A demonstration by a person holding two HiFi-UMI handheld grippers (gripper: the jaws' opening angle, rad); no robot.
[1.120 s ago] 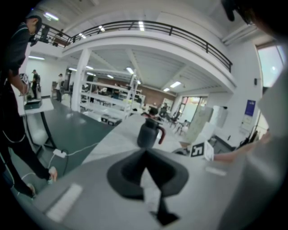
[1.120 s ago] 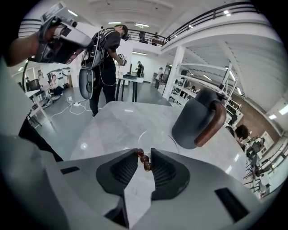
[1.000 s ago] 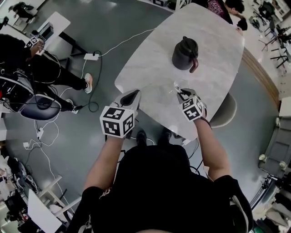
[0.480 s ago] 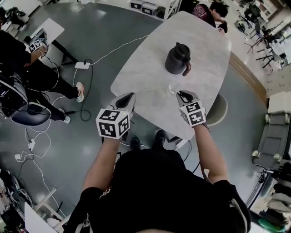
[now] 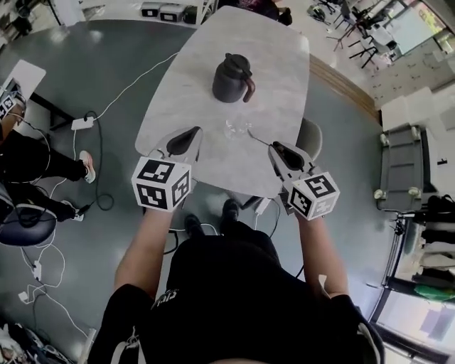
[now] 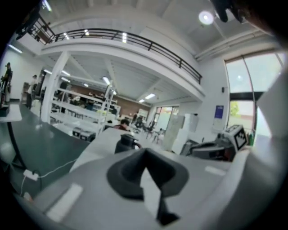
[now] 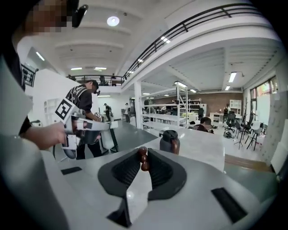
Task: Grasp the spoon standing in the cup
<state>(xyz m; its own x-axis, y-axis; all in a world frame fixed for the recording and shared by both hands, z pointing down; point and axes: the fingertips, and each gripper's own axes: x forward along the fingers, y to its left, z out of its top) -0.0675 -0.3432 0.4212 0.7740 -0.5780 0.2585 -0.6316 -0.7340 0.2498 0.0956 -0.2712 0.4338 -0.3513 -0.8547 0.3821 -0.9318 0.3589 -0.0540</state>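
Note:
A clear glass cup (image 5: 237, 129) stands on the marble table (image 5: 284, 71), in front of a black jug (image 5: 233, 78). A thin spoon (image 5: 260, 139) slants from the cup's rim to my right gripper (image 5: 276, 148), which is to the right of the cup. In the right gripper view, my right gripper (image 7: 144, 156) is shut on the spoon's brown beaded handle end (image 7: 143, 159). The cup is hidden there behind the jaws. To the left of the cup, my left gripper (image 5: 186, 139) hovers over the table's near edge. Its jaws (image 6: 144, 152) are shut on nothing.
The jug (image 7: 169, 141) is straight ahead of my right gripper. A pale chair (image 5: 308, 136) is tucked under the table's right side. Cables and a power strip (image 5: 81, 123) lie on the grey floor to the left. A person sits at the table's far end (image 5: 261, 6).
My right gripper has drawn back to the right of the cup with the spoon's handle between its jaws. The head view has swung, so the table now sits further left.

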